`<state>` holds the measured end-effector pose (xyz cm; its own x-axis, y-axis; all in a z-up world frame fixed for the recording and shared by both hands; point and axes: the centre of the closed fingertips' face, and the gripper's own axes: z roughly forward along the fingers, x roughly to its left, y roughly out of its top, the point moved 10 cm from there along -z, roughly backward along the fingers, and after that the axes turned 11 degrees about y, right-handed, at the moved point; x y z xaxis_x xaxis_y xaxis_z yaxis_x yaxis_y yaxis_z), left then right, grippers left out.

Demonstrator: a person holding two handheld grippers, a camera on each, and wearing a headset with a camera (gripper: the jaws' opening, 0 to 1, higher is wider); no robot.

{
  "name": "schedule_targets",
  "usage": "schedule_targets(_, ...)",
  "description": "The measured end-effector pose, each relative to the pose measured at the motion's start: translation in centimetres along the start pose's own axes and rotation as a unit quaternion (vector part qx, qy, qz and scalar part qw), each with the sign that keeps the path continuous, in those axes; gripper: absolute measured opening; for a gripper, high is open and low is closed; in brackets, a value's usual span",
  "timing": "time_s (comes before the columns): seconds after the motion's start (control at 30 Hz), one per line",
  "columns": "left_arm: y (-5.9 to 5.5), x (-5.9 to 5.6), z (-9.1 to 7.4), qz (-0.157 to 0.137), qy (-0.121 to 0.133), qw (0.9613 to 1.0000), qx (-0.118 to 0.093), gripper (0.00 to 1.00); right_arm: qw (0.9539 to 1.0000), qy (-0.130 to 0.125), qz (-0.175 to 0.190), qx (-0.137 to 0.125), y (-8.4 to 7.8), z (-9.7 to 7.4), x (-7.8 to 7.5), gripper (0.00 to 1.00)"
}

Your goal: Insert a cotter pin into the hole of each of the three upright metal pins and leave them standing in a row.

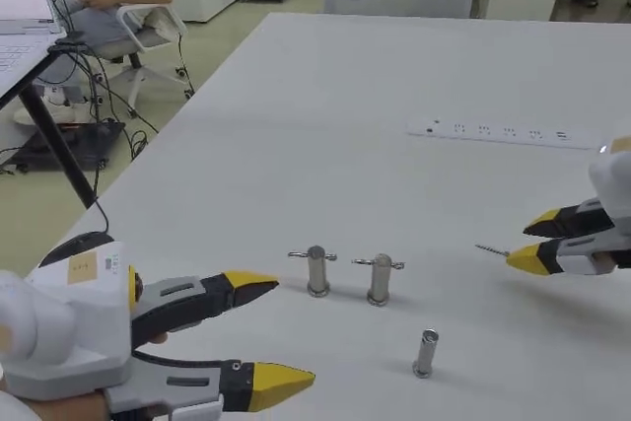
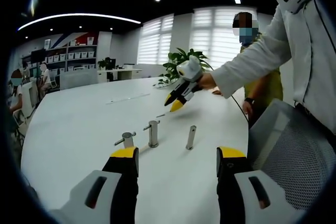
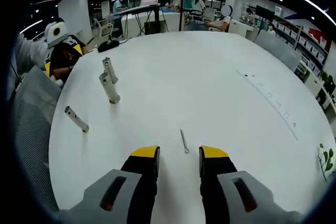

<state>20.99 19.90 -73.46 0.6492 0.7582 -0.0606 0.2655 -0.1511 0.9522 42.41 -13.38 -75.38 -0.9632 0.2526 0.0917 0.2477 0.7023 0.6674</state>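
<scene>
- The bare metal pin (image 1: 426, 353) is being left standing on the white table (image 1: 394, 96) with nothing through its hole (this one is the reference point for everything below).
- Two more are being seen up and to the left of it in the head view: the nearer metal pin (image 1: 380, 280) and, just past that, the farther metal pin (image 1: 317, 271). Each is upright, with a cotter pin crossing near its top.
- The loose cotter pin (image 1: 490, 250) is being seen up and to the right of the bare metal pin, well apart from it. It's sitting just ahead of the right gripper (image 1: 535, 241), and whether it's touching a tip can't be told.
- That gripper's jaws are being held only a narrow gap apart, with nothing clamped between them.
- The left gripper (image 1: 269, 334) is being held to the left of the bare metal pin, jaws spread wide and gripping nothing.
- A power strip (image 1: 503, 132) is being seen on the table far beyond the bare metal pin.
</scene>
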Motion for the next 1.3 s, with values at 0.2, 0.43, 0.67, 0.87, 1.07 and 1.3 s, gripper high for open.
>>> schedule_targets(0.2,-0.3,0.2,-0.5,-0.004,0.006,1.0000,0.003,0.59,0.9998,0.013,-0.002,0.017,0.1,1.0,-0.6,0.25)
schedule_targets(0.43,-0.5,0.5,-0.8,-0.006,0.011,0.9999,0.005,0.59,0.9990,0.024,-0.005,0.037,0.1,1.9,-1.6,0.18)
schedule_targets(0.67,-0.5,0.6,-0.9,-0.007,0.013,0.9999,0.007,0.59,0.9977,0.034,-0.011,0.058,0.2,2.6,-2.1,0.15)
schedule_targets(0.87,-0.4,0.6,-0.9,-0.006,0.013,0.9999,0.007,0.59,0.9966,0.043,-0.014,0.068,0.3,2.8,-2.2,0.12)
schedule_targets(1.07,-0.5,0.7,-1.0,-0.005,0.015,0.9998,0.008,0.59,0.9935,0.050,-0.046,0.091,0.5,3.1,-2.0,0.08)
schedule_targets(1.3,-0.5,0.6,-1.0,-0.006,0.016,0.9998,0.007,0.59,0.9908,0.046,-0.069,0.106,0.7,3.2,-2.0,0.05)
